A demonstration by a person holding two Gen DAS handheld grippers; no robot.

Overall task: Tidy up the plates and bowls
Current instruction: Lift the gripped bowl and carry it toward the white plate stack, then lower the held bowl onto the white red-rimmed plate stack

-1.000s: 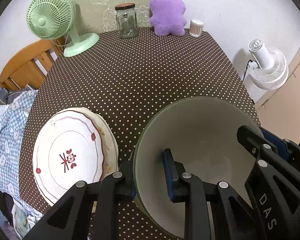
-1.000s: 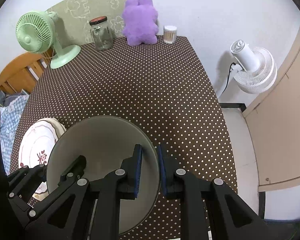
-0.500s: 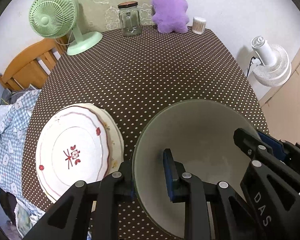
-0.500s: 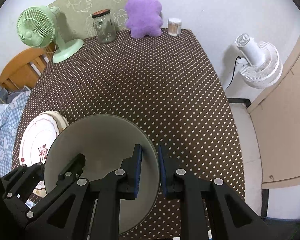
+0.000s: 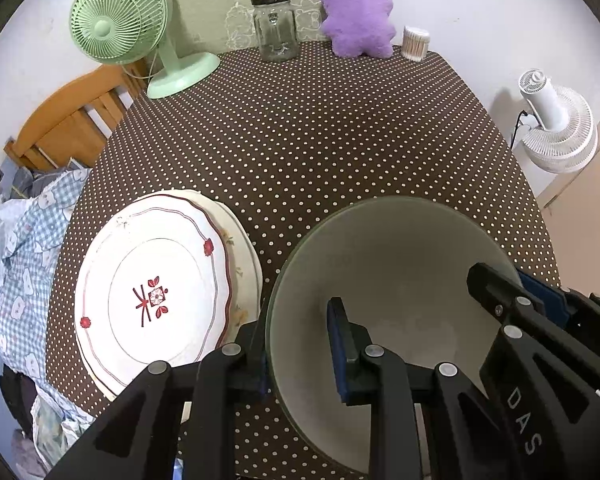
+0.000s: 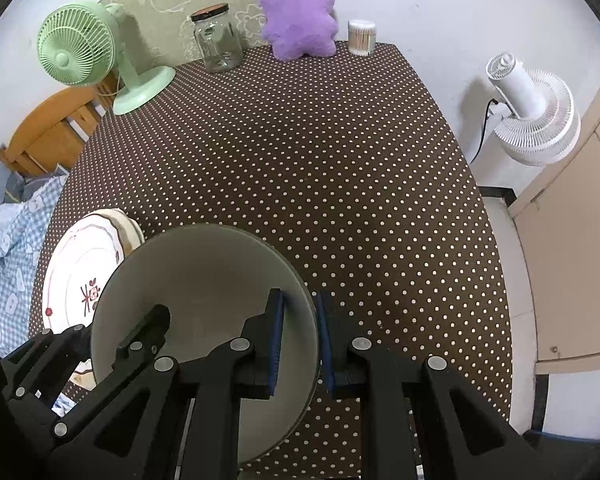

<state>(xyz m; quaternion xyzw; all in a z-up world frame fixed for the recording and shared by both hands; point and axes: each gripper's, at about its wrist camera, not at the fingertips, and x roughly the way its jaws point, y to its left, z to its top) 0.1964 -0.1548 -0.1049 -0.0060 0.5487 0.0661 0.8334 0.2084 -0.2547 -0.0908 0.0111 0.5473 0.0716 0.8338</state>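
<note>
Your left gripper and right gripper each clench the empty bowl's rim, right of the plates.

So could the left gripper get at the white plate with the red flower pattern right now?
Probably not: the left gripper is shut on the rim of the grey-green bowl, which the right gripper also clamps. The white patterned plate lies uncovered beside it.
</note>
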